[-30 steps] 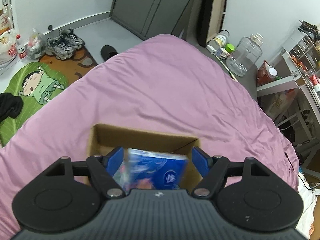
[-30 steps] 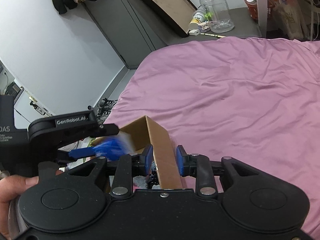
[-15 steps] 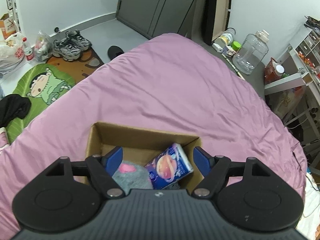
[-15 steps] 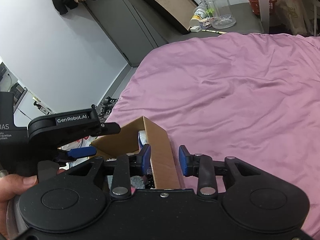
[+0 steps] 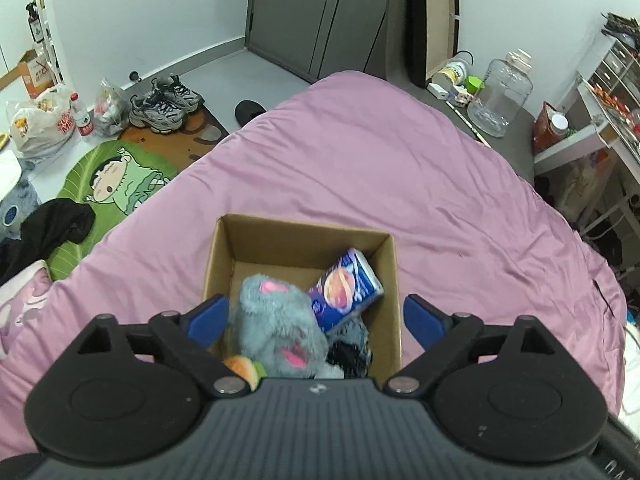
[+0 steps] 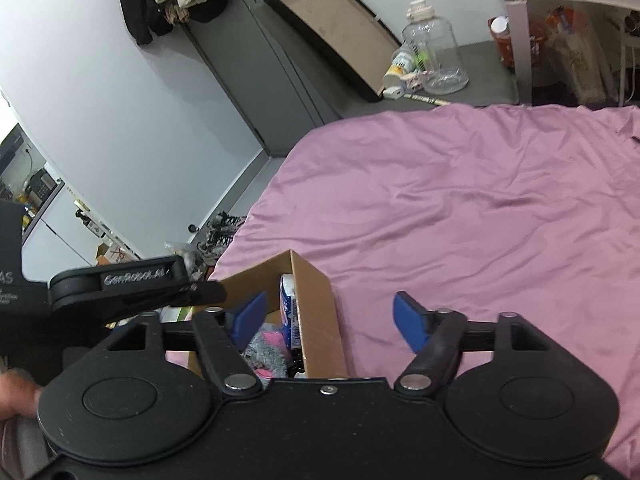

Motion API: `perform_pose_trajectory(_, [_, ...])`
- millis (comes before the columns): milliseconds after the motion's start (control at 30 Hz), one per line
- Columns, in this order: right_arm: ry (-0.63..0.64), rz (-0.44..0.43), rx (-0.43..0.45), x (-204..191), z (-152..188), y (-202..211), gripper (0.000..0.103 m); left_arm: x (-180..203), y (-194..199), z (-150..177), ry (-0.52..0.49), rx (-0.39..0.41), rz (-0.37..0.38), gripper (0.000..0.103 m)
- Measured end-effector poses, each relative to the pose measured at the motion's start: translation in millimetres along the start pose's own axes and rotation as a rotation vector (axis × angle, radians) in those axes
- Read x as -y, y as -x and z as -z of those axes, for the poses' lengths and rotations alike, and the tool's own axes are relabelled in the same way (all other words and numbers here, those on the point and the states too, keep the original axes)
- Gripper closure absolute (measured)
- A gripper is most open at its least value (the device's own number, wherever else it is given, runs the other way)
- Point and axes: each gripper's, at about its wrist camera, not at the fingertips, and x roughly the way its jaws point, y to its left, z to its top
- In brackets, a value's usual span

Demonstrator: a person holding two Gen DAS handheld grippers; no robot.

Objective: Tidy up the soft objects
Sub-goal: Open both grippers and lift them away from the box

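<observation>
Cardboard, brown and open-topped, the box (image 5: 298,240) sits on the pink bed (image 5: 400,184) and serves as the landmark. Inside it lie a grey plush (image 5: 276,324) with pink patches, a blue pack (image 5: 346,288) leaning against the box's right wall, a dark item at the near right corner and an orange-green toy (image 5: 242,366) at the near left. The left claw (image 5: 316,316) hovers above the box, its jaws having just been opening, nothing between them. The right claw (image 6: 326,320) straddles the box's right wall with jaws just opened, pads clear of the cardboard.
</observation>
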Motion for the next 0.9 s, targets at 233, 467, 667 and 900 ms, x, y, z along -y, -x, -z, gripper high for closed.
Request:
perform_pose_trajectory(233, [0.037,0.003,0.035,0,0,35,0.007,5,34,15,-0.005,0.02,0.014,0.003])
perform_pose_trajectory(467, [0.039,-0.017,0.048,4,-3,67,0.0,12,71,28,-0.025,0.064,0.052,0.0])
perform_pose_trajectory(667, [0.062,-0.026,0.041,4,0,90,0.0,14,102,44,-0.044,0.106,0.068,0.0])
perform_pose_trajectory(900, [0.081,-0.04,0.062,1,3,116,0.0,17,135,62,-0.078,0.148,0.06,0.0])
